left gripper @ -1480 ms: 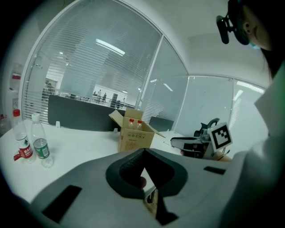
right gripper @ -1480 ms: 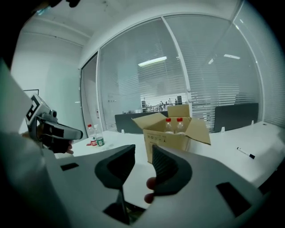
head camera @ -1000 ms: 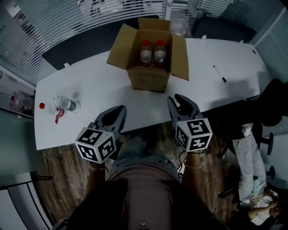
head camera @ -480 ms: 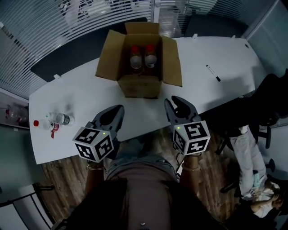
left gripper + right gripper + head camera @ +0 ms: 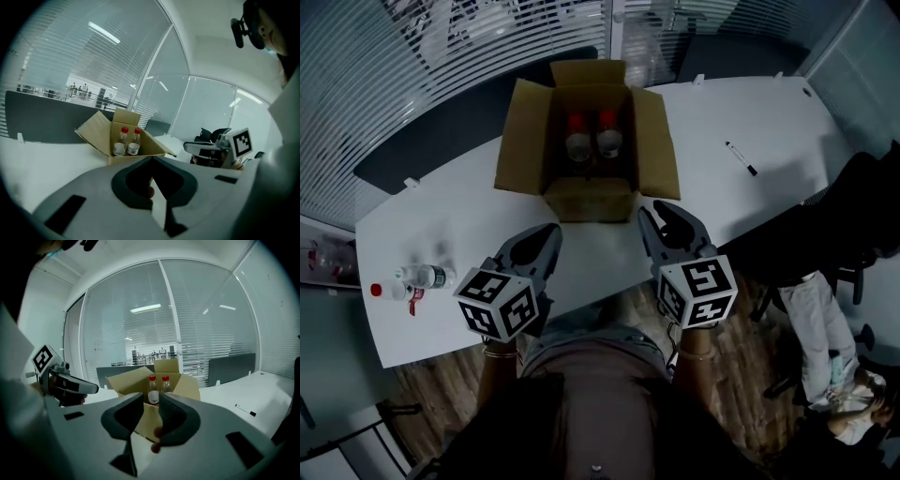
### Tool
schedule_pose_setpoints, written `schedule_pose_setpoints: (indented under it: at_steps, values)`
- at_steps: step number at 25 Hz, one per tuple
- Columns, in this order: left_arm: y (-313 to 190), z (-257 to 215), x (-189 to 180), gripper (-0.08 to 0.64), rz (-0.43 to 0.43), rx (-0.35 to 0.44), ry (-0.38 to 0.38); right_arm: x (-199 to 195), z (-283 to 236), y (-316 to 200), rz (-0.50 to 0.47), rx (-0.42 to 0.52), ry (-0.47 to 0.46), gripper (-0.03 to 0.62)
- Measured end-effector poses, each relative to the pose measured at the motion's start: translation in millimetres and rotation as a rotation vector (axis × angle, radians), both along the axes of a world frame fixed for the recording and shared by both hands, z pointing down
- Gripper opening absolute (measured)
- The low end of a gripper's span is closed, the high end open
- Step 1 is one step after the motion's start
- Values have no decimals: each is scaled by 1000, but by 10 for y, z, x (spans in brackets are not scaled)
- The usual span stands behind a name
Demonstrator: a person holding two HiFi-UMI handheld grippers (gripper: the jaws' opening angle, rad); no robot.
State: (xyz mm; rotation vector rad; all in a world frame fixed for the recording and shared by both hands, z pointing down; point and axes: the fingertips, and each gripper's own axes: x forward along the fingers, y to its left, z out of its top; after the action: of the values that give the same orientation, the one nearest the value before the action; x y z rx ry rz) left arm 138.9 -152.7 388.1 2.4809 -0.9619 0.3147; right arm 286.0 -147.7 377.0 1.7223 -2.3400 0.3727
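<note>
An open cardboard box (image 5: pixel 586 199) stands on the white table (image 5: pixel 469 234), flaps spread. Two clear bottles with red caps (image 5: pixel 578 145) (image 5: pixel 607 141) stand upright inside it. My left gripper (image 5: pixel 549 232) hovers over the table's near edge, left of the box's front, with its jaws closed together and nothing between them. My right gripper (image 5: pixel 659 214) hangs just right of the box's front wall, jaws a narrow gap apart and empty. In the left gripper view the box (image 5: pixel 101 129) and bottles (image 5: pixel 122 141) sit ahead of the left gripper (image 5: pixel 151 160). Between the right gripper's (image 5: pixel 151 401) jaws a bottle (image 5: pixel 153 391) shows.
Two more bottles (image 5: pixel 417 277) lie at the table's left end. A black marker (image 5: pixel 739 157) rests on the right part of the table. A dark office chair (image 5: pixel 862 206) stands to the right. Glass walls with blinds are behind the table.
The box now lies closer to both grippers and nearer the view's centre. The left gripper view has swung right; the loose bottles have left it and the box sits ahead.
</note>
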Motion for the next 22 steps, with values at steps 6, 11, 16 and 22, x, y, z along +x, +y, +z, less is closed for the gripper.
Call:
schedule_pose_setpoints:
  at_steps: [6, 11, 16, 22]
  values:
    - [-193, 52, -8, 6, 23, -19, -3, 23, -158, -260, 17, 28, 7, 114]
    - [-310, 126, -88, 6, 24, -55, -18, -26, -229, -533, 4, 28, 31, 115]
    - [-408, 191, -200, 6, 1, -76, -8, -142, -268, -803, -36, 16, 48, 115]
    - [-541, 291, -418, 6, -48, -119, -24, -323, -241, -1134, -93, -14, 60, 117]
